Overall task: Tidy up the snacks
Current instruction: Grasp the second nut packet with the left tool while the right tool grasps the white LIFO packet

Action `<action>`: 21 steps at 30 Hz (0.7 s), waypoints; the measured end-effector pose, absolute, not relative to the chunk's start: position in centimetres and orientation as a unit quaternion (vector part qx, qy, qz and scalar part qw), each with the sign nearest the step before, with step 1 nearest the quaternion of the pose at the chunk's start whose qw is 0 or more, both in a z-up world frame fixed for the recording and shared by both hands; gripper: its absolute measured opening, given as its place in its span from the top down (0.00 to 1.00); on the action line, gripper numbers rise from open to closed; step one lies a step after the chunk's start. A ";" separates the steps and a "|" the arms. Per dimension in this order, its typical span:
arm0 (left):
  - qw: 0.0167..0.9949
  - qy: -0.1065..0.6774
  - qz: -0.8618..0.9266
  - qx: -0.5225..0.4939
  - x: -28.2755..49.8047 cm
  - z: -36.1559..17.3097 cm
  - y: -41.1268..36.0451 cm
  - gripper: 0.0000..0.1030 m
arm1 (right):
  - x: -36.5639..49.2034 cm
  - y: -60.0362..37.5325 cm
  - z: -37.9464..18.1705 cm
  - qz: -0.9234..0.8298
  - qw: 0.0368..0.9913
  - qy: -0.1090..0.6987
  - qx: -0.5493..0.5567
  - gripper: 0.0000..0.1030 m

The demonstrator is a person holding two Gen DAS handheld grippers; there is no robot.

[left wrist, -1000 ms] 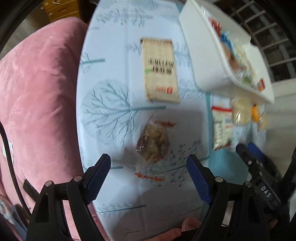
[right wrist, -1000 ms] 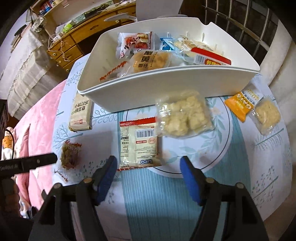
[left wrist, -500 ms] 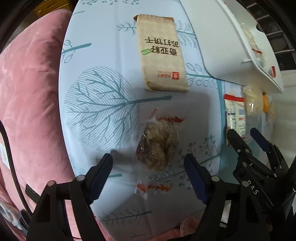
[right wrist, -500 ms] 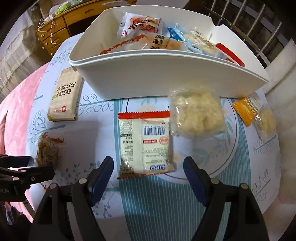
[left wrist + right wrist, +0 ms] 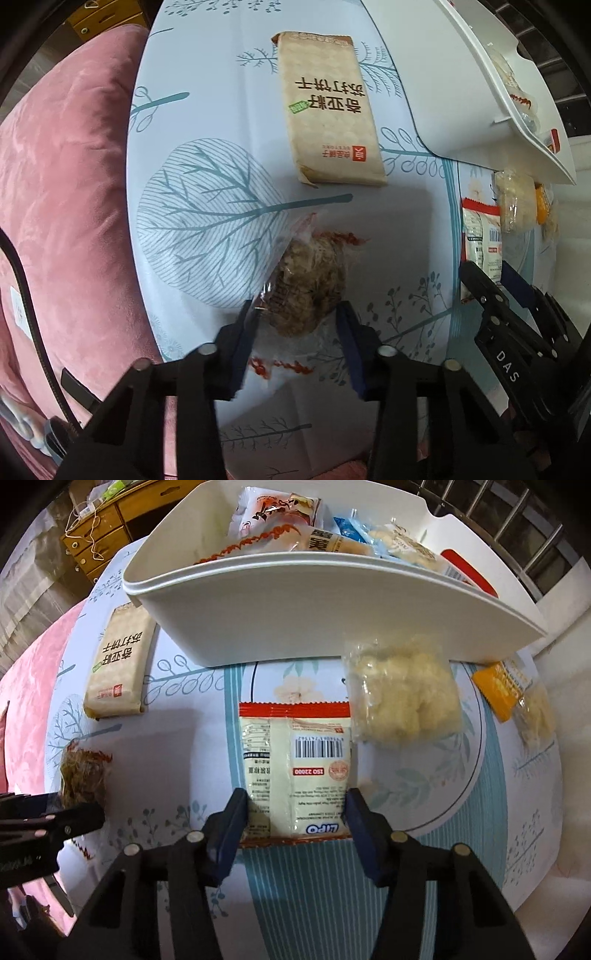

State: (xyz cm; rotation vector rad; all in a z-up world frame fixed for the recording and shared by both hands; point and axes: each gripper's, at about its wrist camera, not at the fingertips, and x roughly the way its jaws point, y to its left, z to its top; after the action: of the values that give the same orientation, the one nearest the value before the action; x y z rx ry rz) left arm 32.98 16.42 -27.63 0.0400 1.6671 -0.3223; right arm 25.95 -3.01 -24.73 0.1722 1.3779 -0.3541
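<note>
A clear pack with a brown snack (image 5: 310,284) lies on the table near its left edge. My left gripper (image 5: 295,325) has its blue pads against both sides of the pack; it also shows in the right wrist view (image 5: 83,775). A cream LIPO packet with red ends (image 5: 295,768) lies on the table, and my right gripper (image 5: 293,819) has closed on its near end. A white bin (image 5: 332,602) with several snack packs stands behind. A beige cracker pack (image 5: 328,110) lies by the bin.
A clear pack of pale puffs (image 5: 402,694) and an orange packet (image 5: 498,690) lie right of the LIPO packet. A pink cushion (image 5: 62,206) lies along the table's left edge. A wooden drawer unit (image 5: 96,542) stands beyond the table.
Both grippers moved forward and down and closed: the left on the brown snack pack, the right on the LIPO packet.
</note>
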 end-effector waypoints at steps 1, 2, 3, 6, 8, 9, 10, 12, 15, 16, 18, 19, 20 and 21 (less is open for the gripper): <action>0.659 0.738 -0.144 0.014 33.1 -27.6 16.5 0.65 | 26.0 -3.0 -24.7 -0.162 0.754 0.632 0.080 0.52; 0.656 0.740 -0.146 0.012 33.1 -27.6 16.7 0.70 | 25.9 -2.9 -24.6 -0.162 0.753 0.632 0.081 0.53; 0.654 0.742 -0.147 0.011 33.0 -27.6 16.9 0.77 | 25.8 -2.8 -24.6 -0.161 0.752 0.634 0.083 0.53; 0.649 0.747 -0.148 0.005 32.4 -28.0 17.1 0.77 | 25.5 -2.6 -24.5 -0.156 0.750 0.636 0.093 0.53; 0.646 0.750 -0.144 -0.007 32.0 -28.1 17.3 0.77 | 24.7 -2.2 -24.3 -0.151 0.750 0.637 0.095 0.53; 0.644 0.751 -0.142 -0.014 31.7 -28.1 17.4 0.77 | 24.0 -1.6 -24.2 -0.150 0.751 0.636 0.094 0.53; 0.643 0.752 -0.141 -0.019 31.4 -28.1 17.5 0.77 | 23.7 -1.4 -24.0 -0.147 0.752 0.636 0.094 0.53; 0.642 0.753 -0.140 -0.025 30.7 -28.1 17.8 0.77 | 23.0 -1.2 -23.6 -0.141 0.756 0.632 0.095 0.53; 0.642 0.756 -0.123 -0.034 29.9 -28.0 18.7 0.77 | 22.2 -1.2 -23.0 -0.138 0.754 0.636 0.094 0.53; 0.641 0.758 -0.114 -0.042 29.7 -27.8 19.1 0.77 | 22.1 -1.3 -22.8 -0.139 0.753 0.636 0.093 0.53; 0.641 0.759 -0.100 -0.051 28.9 -27.6 19.8 0.77 | 22.0 -1.8 -21.9 -0.133 0.757 0.632 0.100 0.53; 0.642 0.759 -0.093 -0.055 28.8 -27.4 20.2 0.77 | 22.1 -2.1 -21.6 -0.131 0.759 0.629 0.104 0.53; 0.644 0.757 -0.088 -0.058 28.7 -27.1 20.5 0.77 | 22.2 -2.6 -21.2 -0.129 0.761 0.626 0.107 0.53; 0.647 0.756 -0.084 -0.059 28.6 -26.8 20.7 0.77 | 22.3 -2.9 -20.8 -0.126 0.765 0.622 0.109 0.53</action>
State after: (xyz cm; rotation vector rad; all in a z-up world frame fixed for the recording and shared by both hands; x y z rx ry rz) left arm 28.65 20.66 -26.83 -0.1347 1.7196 -0.1912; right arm 22.35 -2.93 -20.80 0.2369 1.3525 -0.2731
